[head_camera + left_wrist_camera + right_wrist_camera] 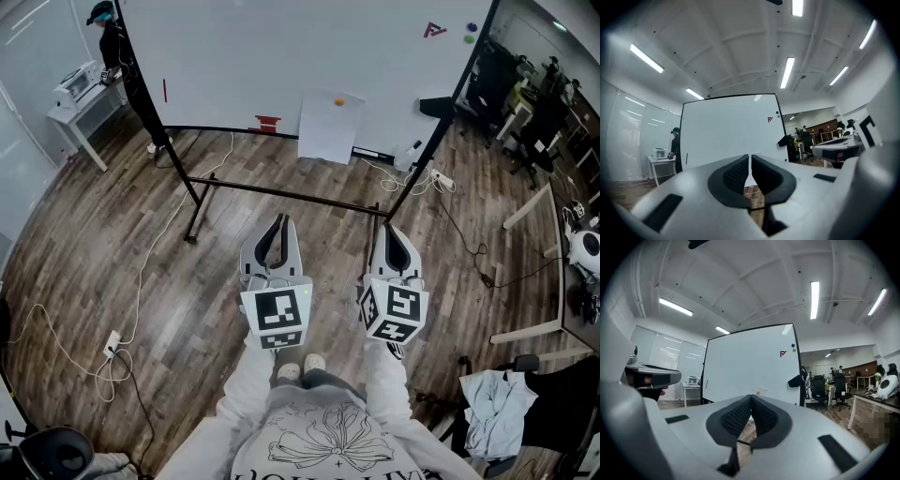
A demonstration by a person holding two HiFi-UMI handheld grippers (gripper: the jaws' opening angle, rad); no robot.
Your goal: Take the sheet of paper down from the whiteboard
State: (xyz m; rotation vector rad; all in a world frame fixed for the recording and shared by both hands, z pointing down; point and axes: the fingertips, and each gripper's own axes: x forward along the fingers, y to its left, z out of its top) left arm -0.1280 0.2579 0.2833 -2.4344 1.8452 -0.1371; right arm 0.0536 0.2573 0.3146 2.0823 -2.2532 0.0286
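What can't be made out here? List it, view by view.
Left gripper view: white paper sheet mostly hidden behind the shut left gripper.
Right gripper view: same sheet mostly behind the shut right gripper; its orange round magnet shows.
All views: small red mark on the large whiteboard too small to read.

The right hand-held gripper (751, 399) points level at a large white whiteboard in a black frame (745, 366), its two dark ribbed jaws pressed together with nothing between them. Just above the jaw tips, a small round orange magnet (758, 392) sits on the board. A small red mark (783, 353) lies near the board's upper right corner. The grey left hand-held gripper (651, 377) juts in from the left edge. Black office chairs (841, 392) stand to the right of the board.
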